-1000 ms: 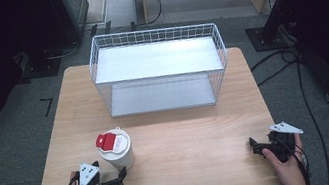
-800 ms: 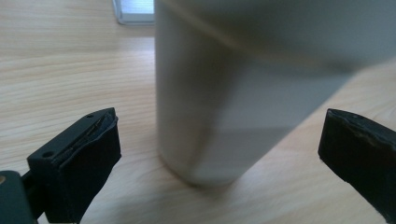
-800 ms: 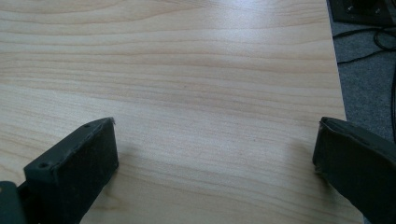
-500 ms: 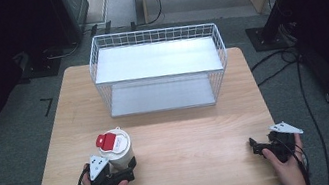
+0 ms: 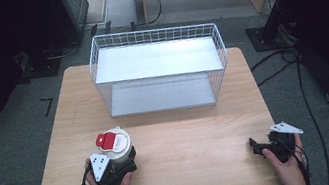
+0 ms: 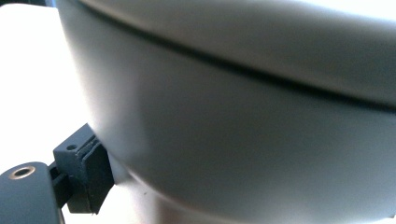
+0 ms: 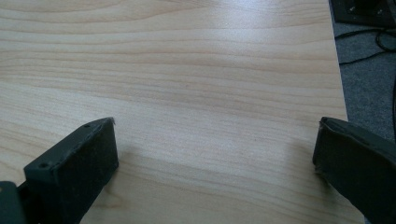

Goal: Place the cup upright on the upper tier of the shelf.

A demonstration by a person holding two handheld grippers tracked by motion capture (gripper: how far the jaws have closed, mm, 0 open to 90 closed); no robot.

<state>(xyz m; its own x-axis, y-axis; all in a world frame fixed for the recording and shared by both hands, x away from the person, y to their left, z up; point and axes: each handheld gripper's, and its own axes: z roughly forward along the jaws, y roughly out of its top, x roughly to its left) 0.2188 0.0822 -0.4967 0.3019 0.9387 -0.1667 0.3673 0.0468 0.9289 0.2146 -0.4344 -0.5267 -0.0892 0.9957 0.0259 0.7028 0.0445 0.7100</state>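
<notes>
A white round container [image 5: 116,146] with a red flip cap stands near the table's front left. In the left gripper view its grey-white wall [image 6: 233,116] looms very close. My left gripper [image 5: 126,161] is pressed up against its near side, jaws spread wide with the container's base between them. One black fingertip [image 6: 84,179] shows beside the wall; the other is hidden. My right gripper [image 5: 257,148] rests low at the front right, open, with bare wood between its jaws [image 7: 215,168].
A white wire basket [image 5: 160,80] with a pale floor stands at the back middle of the wooden table [image 5: 189,129]. Black cables lie on the grey carpet beyond the table's right edge [image 7: 341,93]. Dark equipment stands at the left and right.
My left gripper has moved forward and to the right from the front edge up to the container, which now sits between its jaws. The right gripper has stayed put.
</notes>
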